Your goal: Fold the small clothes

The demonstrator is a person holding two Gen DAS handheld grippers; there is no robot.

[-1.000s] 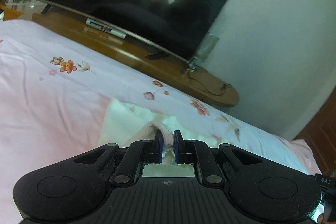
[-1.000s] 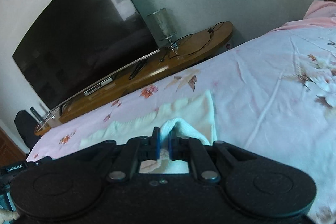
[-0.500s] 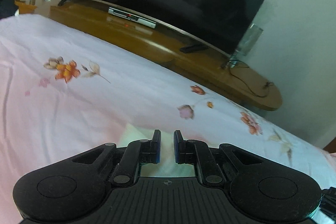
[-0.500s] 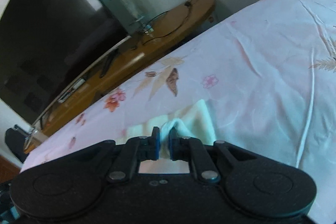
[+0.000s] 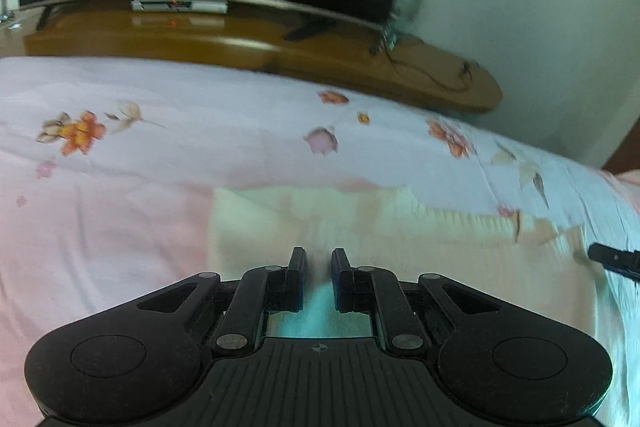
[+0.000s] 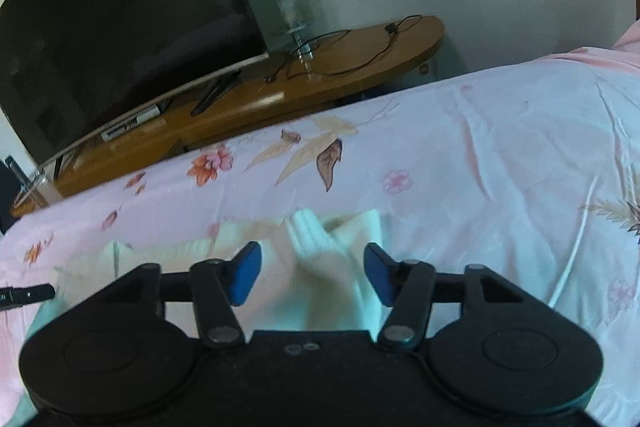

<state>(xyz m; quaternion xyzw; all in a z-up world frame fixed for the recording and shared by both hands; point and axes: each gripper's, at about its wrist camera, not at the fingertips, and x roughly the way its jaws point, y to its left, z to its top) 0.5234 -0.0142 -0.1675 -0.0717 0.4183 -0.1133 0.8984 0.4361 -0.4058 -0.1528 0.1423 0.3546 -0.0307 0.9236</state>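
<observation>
A small pale cream knit garment (image 5: 360,227) lies flat on the pink floral bedsheet (image 5: 120,163). My left gripper (image 5: 319,259) hovers low over its near edge; the jaws stand a narrow gap apart, with nothing clearly pinched. In the right wrist view the garment (image 6: 320,239) has a raised, bunched fold between the fingers. My right gripper (image 6: 312,271) is wide open around that fold and holds nothing. The garment's near part is hidden under both gripper bodies.
A wooden TV stand (image 6: 320,75) with a large dark TV (image 6: 120,27), a glass lamp (image 6: 288,7) and cables runs along the bed's far edge. A tip of the other gripper (image 5: 616,261) shows at the right edge of the left wrist view.
My right gripper has opened and let go of the garment's fold. My left gripper let go earlier. Both tilted down toward the bed and the garment now lies spread out.
</observation>
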